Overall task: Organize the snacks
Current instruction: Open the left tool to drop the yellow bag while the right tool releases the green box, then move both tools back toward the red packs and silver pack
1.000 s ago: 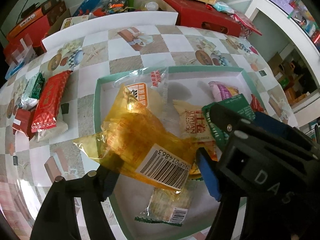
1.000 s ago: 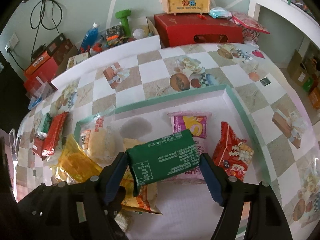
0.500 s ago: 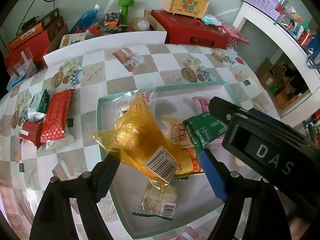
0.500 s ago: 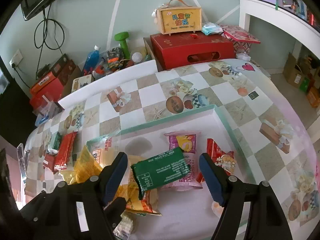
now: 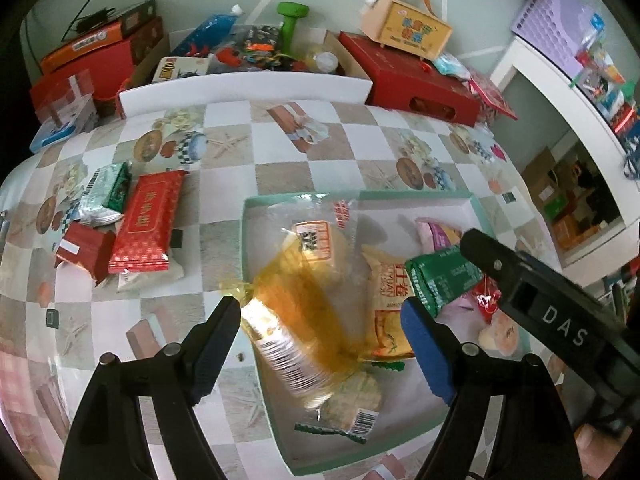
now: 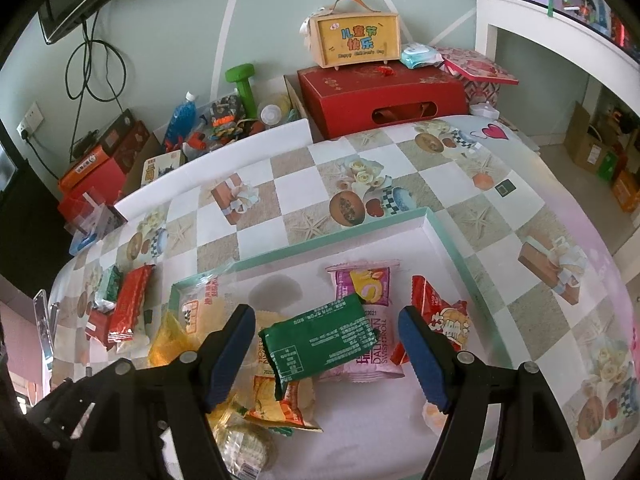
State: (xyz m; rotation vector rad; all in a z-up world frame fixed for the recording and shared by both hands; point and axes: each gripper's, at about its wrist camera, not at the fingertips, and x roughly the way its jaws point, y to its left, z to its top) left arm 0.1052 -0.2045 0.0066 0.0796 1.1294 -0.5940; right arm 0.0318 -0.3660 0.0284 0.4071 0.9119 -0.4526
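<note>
A mint-rimmed white tray [image 5: 360, 195] [image 6: 328, 246] holds several snack packets. My left gripper [image 5: 320, 308] hovers open above its left part. A yellow translucent packet [image 5: 296, 320] shows blurred between and below the fingers, with no pad pressing on it. My right gripper [image 6: 326, 314] is open over a green packet [image 6: 320, 340] [image 5: 440, 280], which lies tilted on a pink roll packet [image 6: 368, 288] and an orange one, with gaps to both pads. A red packet [image 6: 436, 316] lies to the right. One black finger [image 5: 492, 256] of the right gripper shows in the left wrist view.
Left of the tray, on the checked tablecloth, lie a long red packet [image 5: 148, 224], a green-white packet [image 5: 108, 196] and a small red box [image 5: 84, 248]. Beyond the table stand a red gift box [image 6: 380, 92], a yellow carry case [image 6: 356, 40], a green dumbbell [image 6: 240, 80] and a white shelf [image 6: 560, 40].
The left jaws have spread and the yellow packet has come loose, now blurred over the tray. Both grippers have risen; the green packet looks smaller below the right one.
</note>
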